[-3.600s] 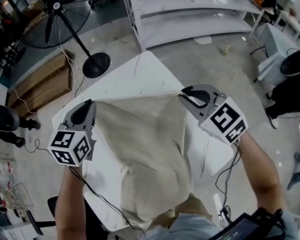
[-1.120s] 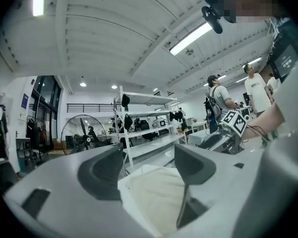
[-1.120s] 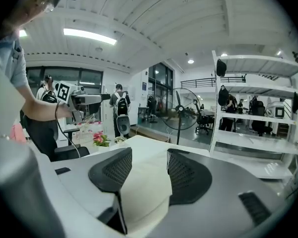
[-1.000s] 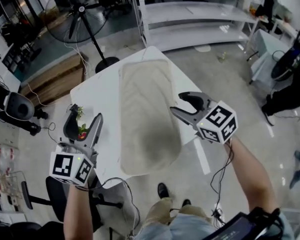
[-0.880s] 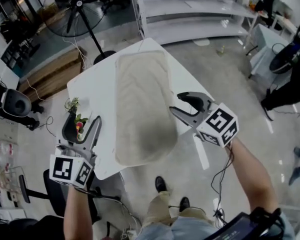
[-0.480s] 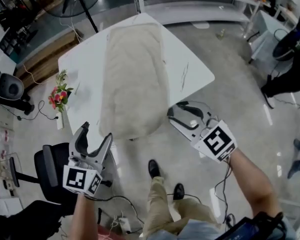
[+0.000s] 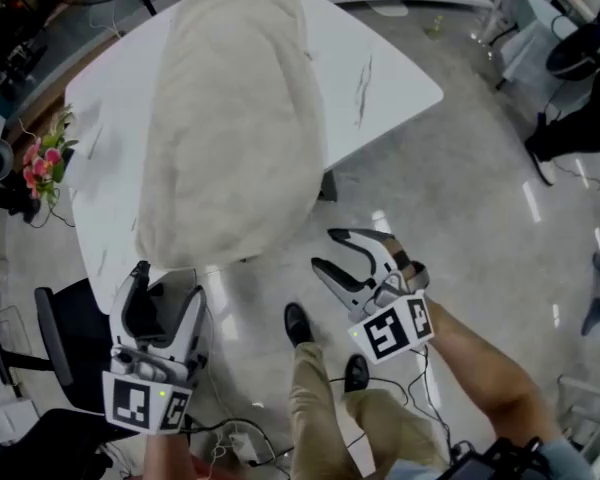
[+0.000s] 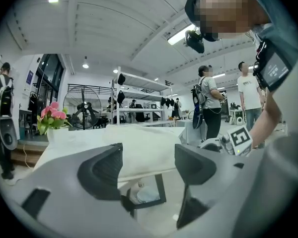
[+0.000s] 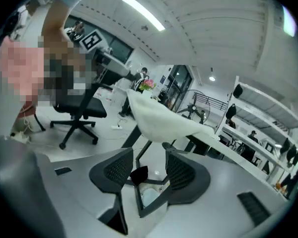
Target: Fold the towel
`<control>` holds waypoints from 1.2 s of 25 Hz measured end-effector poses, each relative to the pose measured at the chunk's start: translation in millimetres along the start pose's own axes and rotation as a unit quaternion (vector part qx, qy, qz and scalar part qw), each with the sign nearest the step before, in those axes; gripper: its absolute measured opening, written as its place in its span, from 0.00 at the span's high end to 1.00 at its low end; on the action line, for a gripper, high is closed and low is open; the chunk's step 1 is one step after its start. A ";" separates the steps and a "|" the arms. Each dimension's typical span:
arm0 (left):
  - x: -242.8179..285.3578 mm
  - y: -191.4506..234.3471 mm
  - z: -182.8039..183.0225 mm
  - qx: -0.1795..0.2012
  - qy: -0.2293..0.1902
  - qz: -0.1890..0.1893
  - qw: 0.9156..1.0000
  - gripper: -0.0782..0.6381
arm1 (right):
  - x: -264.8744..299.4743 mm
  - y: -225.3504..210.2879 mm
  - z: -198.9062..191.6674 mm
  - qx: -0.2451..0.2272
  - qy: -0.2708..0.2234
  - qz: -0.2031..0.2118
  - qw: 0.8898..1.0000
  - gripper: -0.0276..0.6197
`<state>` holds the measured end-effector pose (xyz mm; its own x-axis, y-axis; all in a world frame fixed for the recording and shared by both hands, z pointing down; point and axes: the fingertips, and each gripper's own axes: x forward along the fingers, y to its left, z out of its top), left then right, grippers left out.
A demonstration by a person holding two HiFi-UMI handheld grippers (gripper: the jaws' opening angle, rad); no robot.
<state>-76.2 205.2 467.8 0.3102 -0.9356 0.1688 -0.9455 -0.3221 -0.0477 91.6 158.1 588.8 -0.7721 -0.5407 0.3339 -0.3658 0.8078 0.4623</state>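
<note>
The beige towel lies on the white table at twelve o'clock. The left gripper gapes empty. The right gripper, its jaws empty, has just been opening.

beige towel lies folded lengthwise on the white table, near end overhanging.

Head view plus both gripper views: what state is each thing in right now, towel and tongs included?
towel: lies flat along the table, near end just over the edge, not gripped.
left tongs: open, empty, short of the towel.
right tongs: open, have just been opening, empty.
flowers: upright.
</note>
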 end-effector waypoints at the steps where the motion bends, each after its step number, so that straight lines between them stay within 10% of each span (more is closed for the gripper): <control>1: 2.2 -1.2 -3.6 0.002 -0.004 -0.001 1.000 0.43 | 7.3 6.4 -10.4 -0.011 0.003 0.000 1.000 0.62; 8: 14.5 -8.9 -25.0 0.017 -0.015 -0.006 1.000 0.43 | 56.4 12.7 -51.1 0.058 -0.001 0.016 0.998 0.50; 16: 6.0 -1.2 -25.0 0.043 -0.003 -0.012 0.999 0.43 | 76.0 7.8 -9.4 0.134 -0.060 0.071 0.987 0.37; 22: -2.1 6.4 -27.3 0.052 0.018 -0.016 0.998 0.43 | 55.3 -13.4 16.3 0.132 -0.082 0.059 0.986 0.78; 30: 2.0 2.5 -15.4 0.072 0.046 -0.026 0.996 0.43 | 1.1 -37.7 64.1 0.123 -0.066 0.065 0.988 0.89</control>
<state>-79.4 204.8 483.2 0.3415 -0.9023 0.2630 -0.9026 -0.3928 -0.1760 71.2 142.1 519.1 -0.8761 -0.4064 0.2594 -0.3621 0.9099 0.2027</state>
